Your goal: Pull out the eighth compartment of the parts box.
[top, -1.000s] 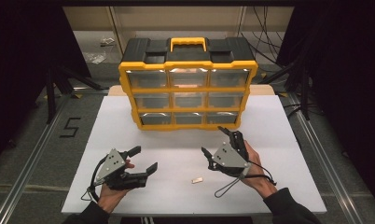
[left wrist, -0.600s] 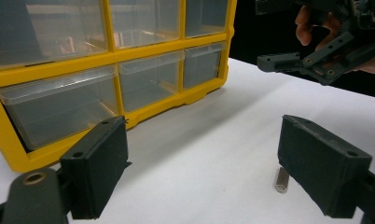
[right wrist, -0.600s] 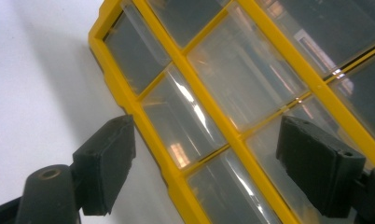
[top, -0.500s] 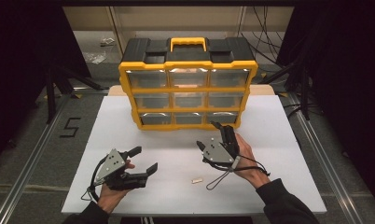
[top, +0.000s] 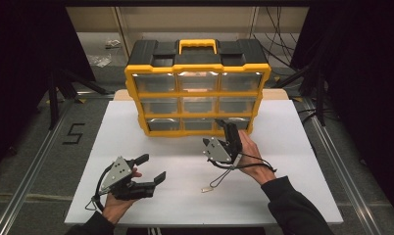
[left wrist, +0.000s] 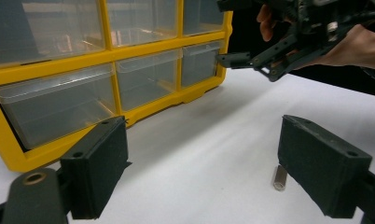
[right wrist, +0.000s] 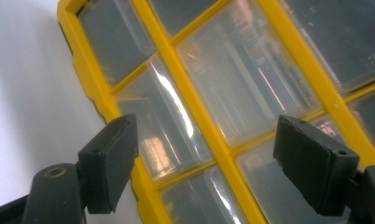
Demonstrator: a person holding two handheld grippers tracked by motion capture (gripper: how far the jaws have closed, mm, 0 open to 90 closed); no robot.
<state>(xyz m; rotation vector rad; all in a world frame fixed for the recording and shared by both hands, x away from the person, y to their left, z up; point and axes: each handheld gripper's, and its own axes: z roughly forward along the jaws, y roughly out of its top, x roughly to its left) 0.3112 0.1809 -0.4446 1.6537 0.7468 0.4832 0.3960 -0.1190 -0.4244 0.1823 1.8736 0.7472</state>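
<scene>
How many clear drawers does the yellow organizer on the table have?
9, in three rows of three across the front of the organizer: three along the top, three across the middle, three along the bottom. The right gripper partly covers the bottom right drawer.

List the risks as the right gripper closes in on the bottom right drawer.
1. The right gripper, its jaws open and just closing a little, nears the bottom right drawer tilted; a jaw could hit the yellow frame instead.
2. The organizer stands free on the table; a pull could drag it forward.
3. The small cylinder lies loose nearby and could be knocked away.
</scene>
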